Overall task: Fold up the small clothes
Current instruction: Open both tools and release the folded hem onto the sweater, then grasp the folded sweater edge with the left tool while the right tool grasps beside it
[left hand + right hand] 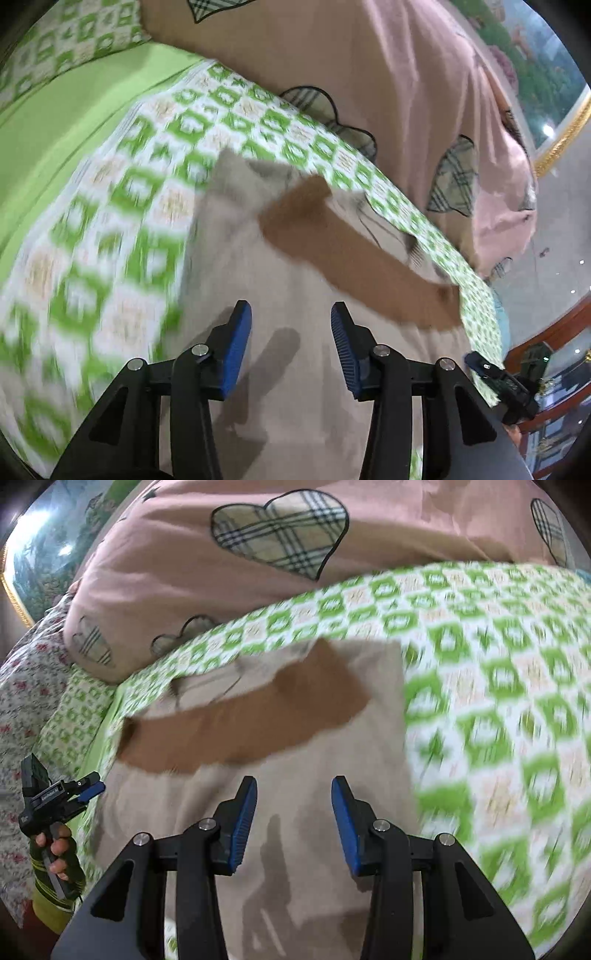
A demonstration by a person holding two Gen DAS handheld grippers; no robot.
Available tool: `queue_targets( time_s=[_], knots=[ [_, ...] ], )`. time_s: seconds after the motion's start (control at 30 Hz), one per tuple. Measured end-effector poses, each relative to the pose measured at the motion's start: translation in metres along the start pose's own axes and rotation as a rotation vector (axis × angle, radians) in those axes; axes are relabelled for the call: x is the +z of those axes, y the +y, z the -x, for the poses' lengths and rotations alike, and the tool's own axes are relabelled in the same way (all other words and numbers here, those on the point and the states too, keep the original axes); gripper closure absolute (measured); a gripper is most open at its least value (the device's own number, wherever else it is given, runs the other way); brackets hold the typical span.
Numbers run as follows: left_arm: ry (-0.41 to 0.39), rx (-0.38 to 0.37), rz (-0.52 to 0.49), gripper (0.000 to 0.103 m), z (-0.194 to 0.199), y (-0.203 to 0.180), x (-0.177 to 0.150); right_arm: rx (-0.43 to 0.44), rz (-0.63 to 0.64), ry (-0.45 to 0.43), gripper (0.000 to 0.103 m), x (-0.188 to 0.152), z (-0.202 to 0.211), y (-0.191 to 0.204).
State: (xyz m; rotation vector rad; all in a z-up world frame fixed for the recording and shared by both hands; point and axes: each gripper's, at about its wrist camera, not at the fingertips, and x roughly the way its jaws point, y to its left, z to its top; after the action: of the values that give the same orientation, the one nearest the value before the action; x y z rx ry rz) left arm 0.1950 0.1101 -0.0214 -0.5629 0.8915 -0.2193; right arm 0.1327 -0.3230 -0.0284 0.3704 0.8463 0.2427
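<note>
Right now the beige garment (295, 369) w/ a brown band (351, 254) lies spread on the green-checked bedsheet (110, 229), below the pink heart-print quilt (221, 572). Left gripper (291, 347) hovers over its near part, jaws apart, holding nothing; right gripper (294, 821) likewise spread and empty over the same cloth. Both views are motion-blurred, so edges are unclear. Judgement: the step is picking a hem/side edge; best to go low, pinch only one layer at matching points on both sides, then lift evenly so the fold lands square.
</note>
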Motion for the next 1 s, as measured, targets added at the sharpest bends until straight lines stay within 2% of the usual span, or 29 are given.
queue_targets(
  time_s=[0.1,0.23,0.4,0.53,0.73,1.0],
  knots=[
    [0.032,-0.041,0.011,0.057,0.025,-0.002,-0.045,0.036,-0.004,0.013,0.060,-0.027,0.007,0.009],
    [0.081,-0.040,-0.021,0.057,0.044,-0.012,-0.094,0.067,-0.011,0.041,0.060,-0.053,0.018,0.019],
    [0.124,-0.025,-0.007,0.053,0.055,-0.009,-0.134,0.083,-0.030,0.065,0.059,-0.079,0.026,0.024],
    [0.136,-0.029,0.045,0.053,0.055,-0.003,-0.144,0.106,-0.063,0.068,0.059,-0.100,0.033,0.029],
    [0.111,-0.034,0.098,0.047,0.055,0.006,-0.146,0.123,-0.071,0.087,0.054,-0.120,0.038,0.037],
    [0.014,-0.049,0.189,0.047,0.040,0.033,-0.113,0.134,-0.070,0.091,0.050,-0.123,0.041,0.041]
  ],
)
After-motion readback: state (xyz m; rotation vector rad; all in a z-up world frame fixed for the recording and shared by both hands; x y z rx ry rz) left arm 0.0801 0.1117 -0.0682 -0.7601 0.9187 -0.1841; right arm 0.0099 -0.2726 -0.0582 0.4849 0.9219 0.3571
